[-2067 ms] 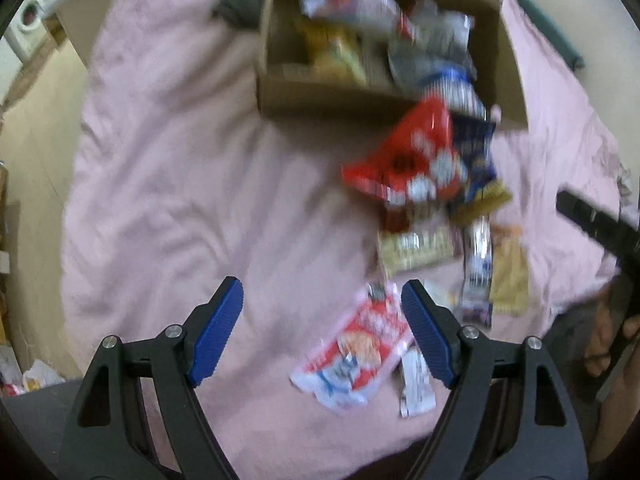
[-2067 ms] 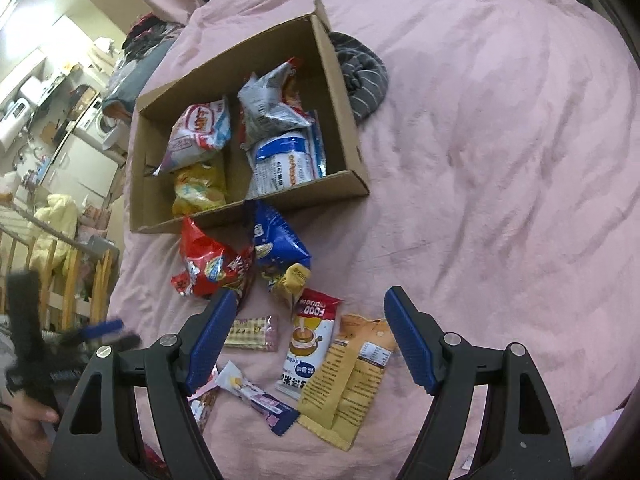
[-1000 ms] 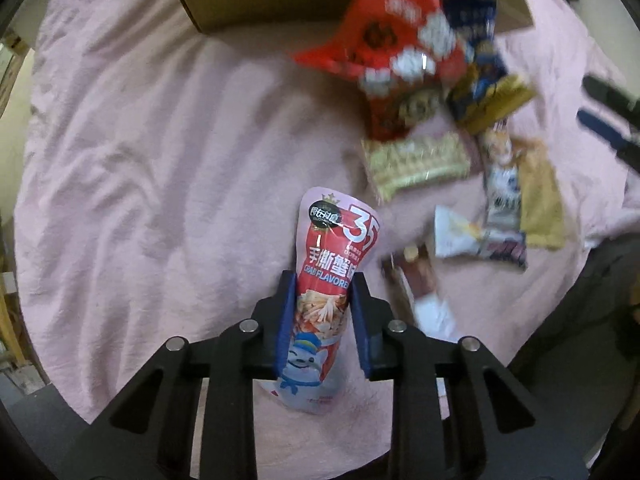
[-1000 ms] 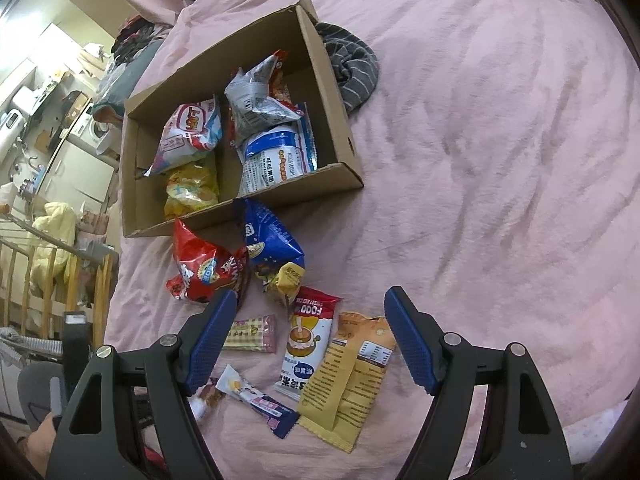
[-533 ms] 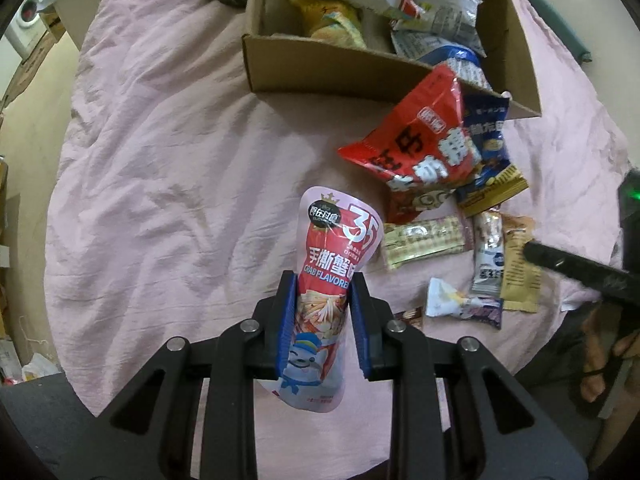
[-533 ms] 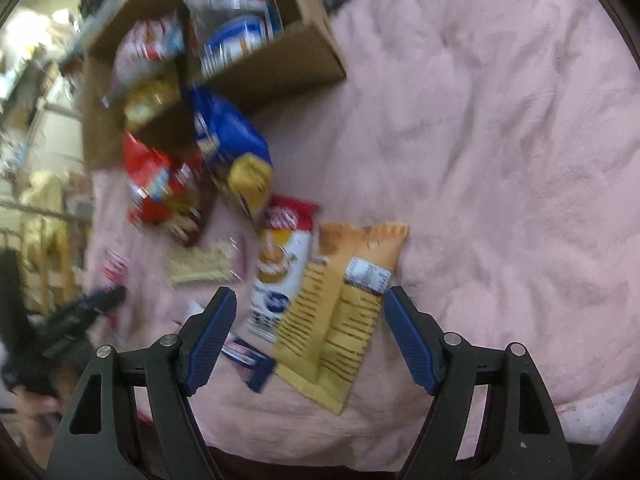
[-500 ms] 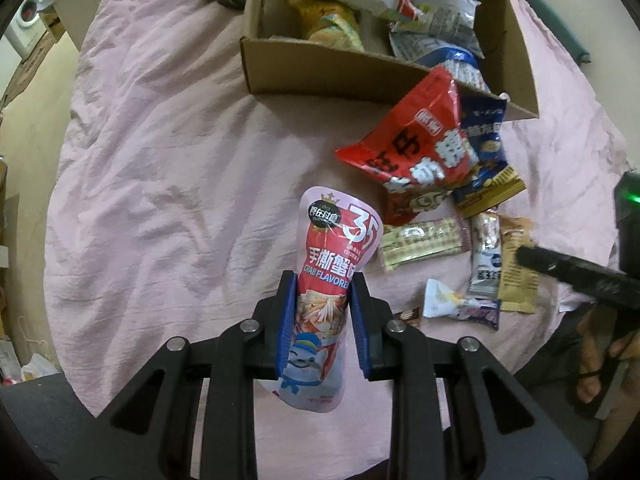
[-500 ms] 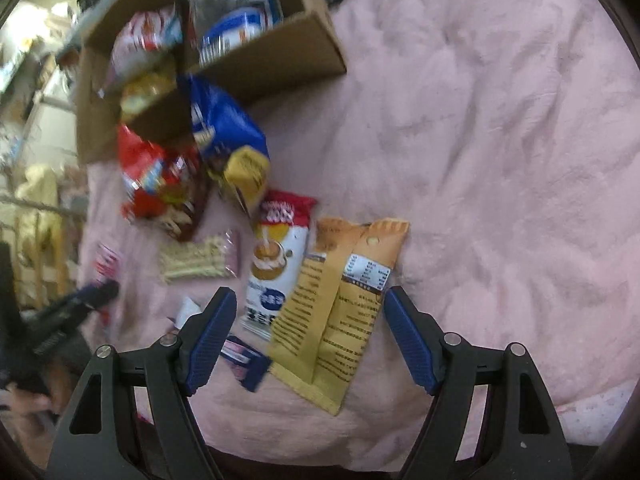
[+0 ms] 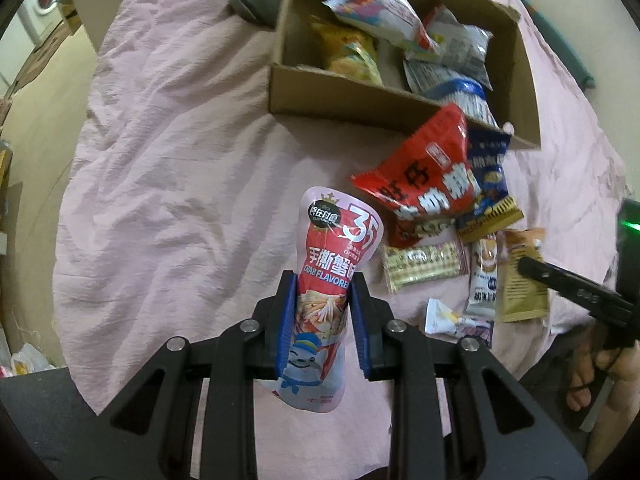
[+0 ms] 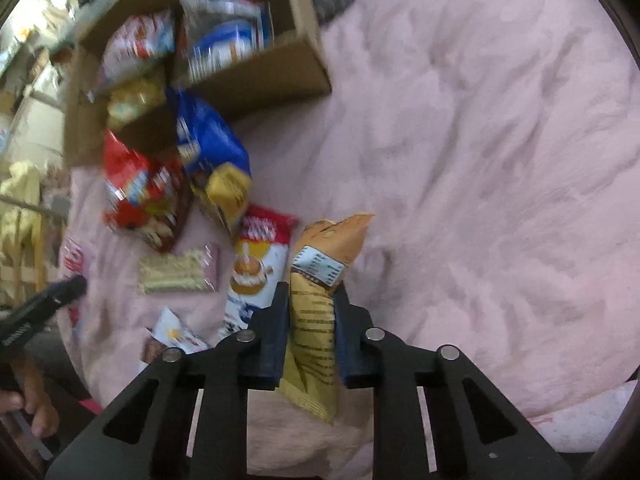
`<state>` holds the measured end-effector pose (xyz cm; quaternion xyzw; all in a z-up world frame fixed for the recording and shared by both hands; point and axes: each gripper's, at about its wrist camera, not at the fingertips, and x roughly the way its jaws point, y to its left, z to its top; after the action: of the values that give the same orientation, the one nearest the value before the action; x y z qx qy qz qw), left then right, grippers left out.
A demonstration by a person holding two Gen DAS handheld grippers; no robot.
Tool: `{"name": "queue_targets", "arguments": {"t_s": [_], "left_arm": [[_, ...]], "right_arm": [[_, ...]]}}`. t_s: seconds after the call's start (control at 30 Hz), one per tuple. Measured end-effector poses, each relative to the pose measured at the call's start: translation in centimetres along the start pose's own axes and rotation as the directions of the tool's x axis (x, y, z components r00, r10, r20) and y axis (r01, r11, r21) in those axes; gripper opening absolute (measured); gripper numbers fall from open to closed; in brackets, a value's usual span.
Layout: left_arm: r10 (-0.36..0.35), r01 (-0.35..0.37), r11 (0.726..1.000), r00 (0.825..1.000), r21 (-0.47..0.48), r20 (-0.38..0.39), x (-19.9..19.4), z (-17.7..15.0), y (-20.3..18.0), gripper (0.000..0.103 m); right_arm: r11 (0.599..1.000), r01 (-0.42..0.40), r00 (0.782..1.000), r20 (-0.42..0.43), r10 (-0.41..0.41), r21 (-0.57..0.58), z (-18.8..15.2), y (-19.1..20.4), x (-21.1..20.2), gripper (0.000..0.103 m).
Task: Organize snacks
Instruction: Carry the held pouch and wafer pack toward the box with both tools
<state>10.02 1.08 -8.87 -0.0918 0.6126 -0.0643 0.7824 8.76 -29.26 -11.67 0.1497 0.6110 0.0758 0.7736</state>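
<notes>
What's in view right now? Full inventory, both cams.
box: 1, brown cardboard, top of bed, several snack bags inside
crab pack: 1, pink-red, held in left claw
tan pack: 1, orange-tan, held in right claw
red bag: 1, red, in front of box
blue bag: 1, blue-gold, right of red bag
wafer pack: 1, beige, below red bag
coffee sachet: 1, red-white, left of tan pack
blanket: 1, pink, under everything
left claw: shut on crab pack
right claw: shut on tan pack

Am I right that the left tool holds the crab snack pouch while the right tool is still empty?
Not quite. The left tool does hold the crab pouch, but the right tool is shut on the yellow packet, as the right wrist view shows.
</notes>
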Motion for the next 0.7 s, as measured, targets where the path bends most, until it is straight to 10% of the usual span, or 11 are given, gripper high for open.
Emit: {"name": "queue_targets", "arguments": {"t_s": [0.3,0.7], "left_arm": [[-0.011,0.022,0.993,0.995,-0.113,0.104,-2.2,0.9,1.8,0.023],[-0.005,0.032,0.995,0.958,-0.090,0.287,-7.9,8.3,-0.6,0.023]], "right_arm": [[0.986,-0.165,0.953,0.256,0.161,-0.004,1.4,-0.3,-6.2,0.019],[0.964,-0.220,0.923,0.289,0.255,-0.149,8.0,5.2,-8.2,0.019]]}}
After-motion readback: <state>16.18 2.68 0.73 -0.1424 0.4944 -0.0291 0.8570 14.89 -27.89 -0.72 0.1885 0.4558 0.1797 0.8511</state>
